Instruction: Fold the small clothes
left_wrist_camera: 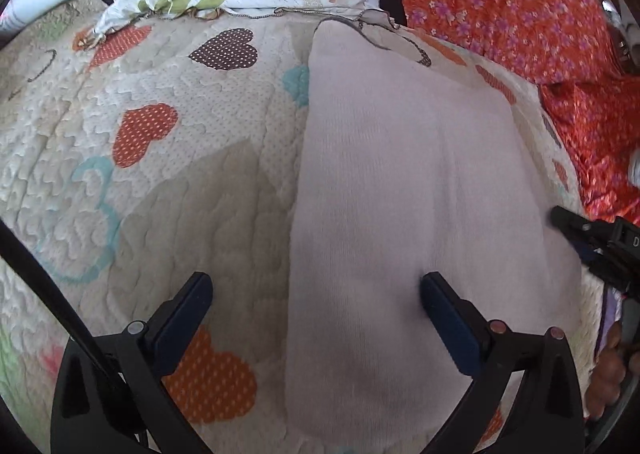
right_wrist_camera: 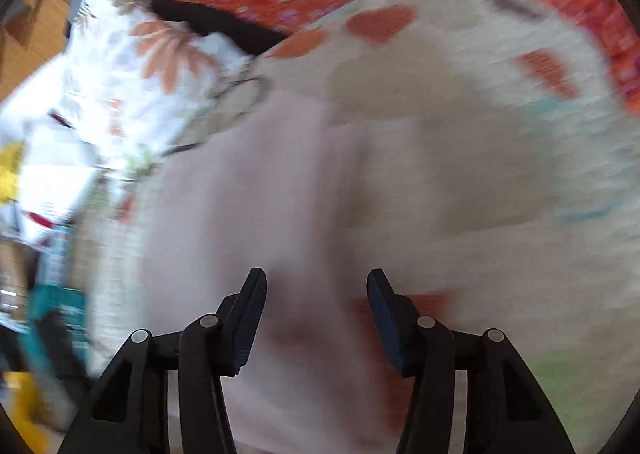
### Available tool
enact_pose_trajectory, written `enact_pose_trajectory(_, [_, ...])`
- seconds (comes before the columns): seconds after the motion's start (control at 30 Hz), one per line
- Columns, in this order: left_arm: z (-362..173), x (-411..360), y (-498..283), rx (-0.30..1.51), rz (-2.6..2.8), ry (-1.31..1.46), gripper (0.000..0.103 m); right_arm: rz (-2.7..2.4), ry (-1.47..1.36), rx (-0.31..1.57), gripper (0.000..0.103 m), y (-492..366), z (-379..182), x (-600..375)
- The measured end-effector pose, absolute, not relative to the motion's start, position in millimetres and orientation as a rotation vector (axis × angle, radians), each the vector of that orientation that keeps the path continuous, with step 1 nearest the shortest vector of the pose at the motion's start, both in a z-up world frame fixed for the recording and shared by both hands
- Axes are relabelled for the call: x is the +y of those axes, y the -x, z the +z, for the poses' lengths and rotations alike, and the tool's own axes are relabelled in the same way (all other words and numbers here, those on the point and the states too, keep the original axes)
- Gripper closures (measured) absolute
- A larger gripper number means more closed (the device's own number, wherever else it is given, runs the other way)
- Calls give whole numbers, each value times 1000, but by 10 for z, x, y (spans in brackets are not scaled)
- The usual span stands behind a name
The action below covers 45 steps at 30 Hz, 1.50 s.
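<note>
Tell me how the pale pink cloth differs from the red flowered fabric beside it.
The pale pink cloth is plain, while the red flowered fabric is covered in small purple blossoms. The pink cloth lies flat and smooth in a long strip; the red fabric looks rumpled and creased. The pink cloth lies in the middle of the heart quilt; the red fabric sits along its edge. Both rest untouched by either tool.

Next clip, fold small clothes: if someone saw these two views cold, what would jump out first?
The pale pink garment stands out first, lying flat in a long strip on the quilted heart-print blanket. Next come the open black left gripper, straddling the garment's near left edge, and the bright orange floral fabric bunched along the far right side. The right wrist view is motion-blurred, with the right gripper open above the same garment.
</note>
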<state>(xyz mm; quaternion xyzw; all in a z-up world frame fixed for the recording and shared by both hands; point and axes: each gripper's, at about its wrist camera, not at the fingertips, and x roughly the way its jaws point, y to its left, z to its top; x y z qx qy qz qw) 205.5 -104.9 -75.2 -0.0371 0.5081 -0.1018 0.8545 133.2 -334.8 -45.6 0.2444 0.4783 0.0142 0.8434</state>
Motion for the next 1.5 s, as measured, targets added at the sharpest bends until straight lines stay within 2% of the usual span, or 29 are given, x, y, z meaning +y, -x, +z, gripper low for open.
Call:
enact_pose_trajectory(0.2, [-434, -1207, -1767, 832, -132, -73, 0, -229, -200, 926, 39, -1012, -455, -3760])
enact_pose_trajectory(0.33, [-428, -1308, -1853, 833, -114, -90, 0, -239, -268, 943, 37, -1045, -616, -3929])
enact_pose_trajectory(0.4, [-484, -1249, -1942, 866, -78, -67, 0, -232, -271, 942, 32, -1147, -640, -3865])
enact_pose_trajectory(0.57, [-421, -1101, -1917, 827, -27, -43, 0, -210, -150, 970, 3, -1471, -786, -3464])
enact_pose_trajectory(0.67, [-376, -1131, -1882, 799, -44, -65, 0, -221, -120, 966, 0, -1545, -800, -3406])
enact_pose_trajectory(1.0, [-551, -1288, -2036, 863, -90, -108, 0, -228, -162, 925, 0, -1461, -835, -3450])
enact_pose_trajectory(1.2, [-667, -1263, -2099, 905, -121, -24, 0, -229, -163, 924, 0, -1473, -841, -3441])
enact_pose_trajectory(1.5, [-596, -1200, -1789, 934, -120, -50, 0, -229, -162, 925, 0, -1474, -844, -3440])
